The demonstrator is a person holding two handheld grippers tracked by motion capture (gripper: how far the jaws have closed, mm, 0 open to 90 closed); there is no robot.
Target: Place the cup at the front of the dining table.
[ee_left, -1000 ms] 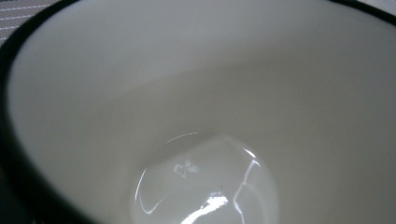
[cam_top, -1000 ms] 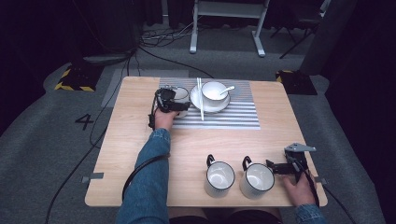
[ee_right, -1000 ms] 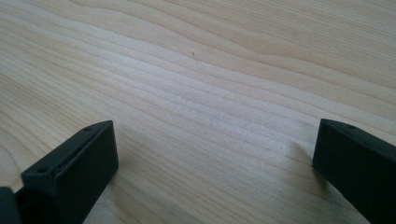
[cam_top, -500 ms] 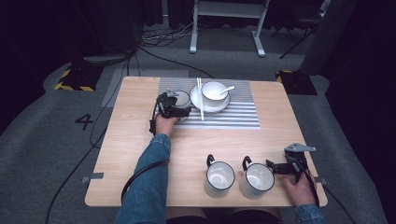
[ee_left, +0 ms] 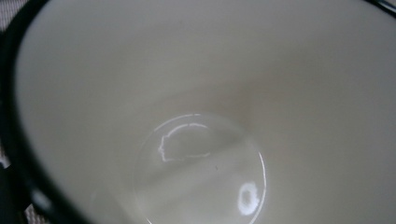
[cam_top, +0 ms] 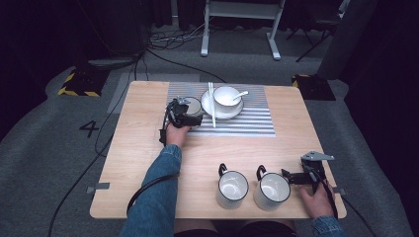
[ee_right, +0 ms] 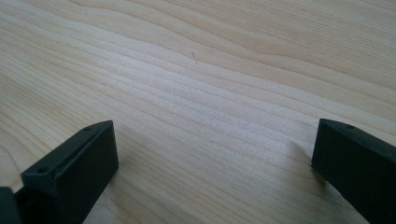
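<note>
A white cup with a dark rim [cam_top: 193, 105] is on the striped mat [cam_top: 247, 123], just left of the plate. My left gripper [cam_top: 182, 114] is right against it, held by a hand in a denim sleeve. The left gripper view looks straight into the cup's white inside [ee_left: 210, 140], with the dark rim along the left edge; the jaws seem clamped on the cup. My right gripper [cam_top: 291, 177] [ee_right: 215, 135] rests near the table's front right corner. Its jaws stand wide apart over bare wood, with nothing between them, just right of a white mug [cam_top: 272, 190].
A second white mug [cam_top: 231, 187] stands left of the first near the front edge. On the mat are a plate [cam_top: 222, 112] holding a bowl [cam_top: 226, 96] with a spoon, and chopsticks [cam_top: 212, 103] lying across it. Cables trail off the table's left side.
The left gripper and its cup have shifted slightly on the mat beside the plate. The right gripper and the two mugs have stayed still.
</note>
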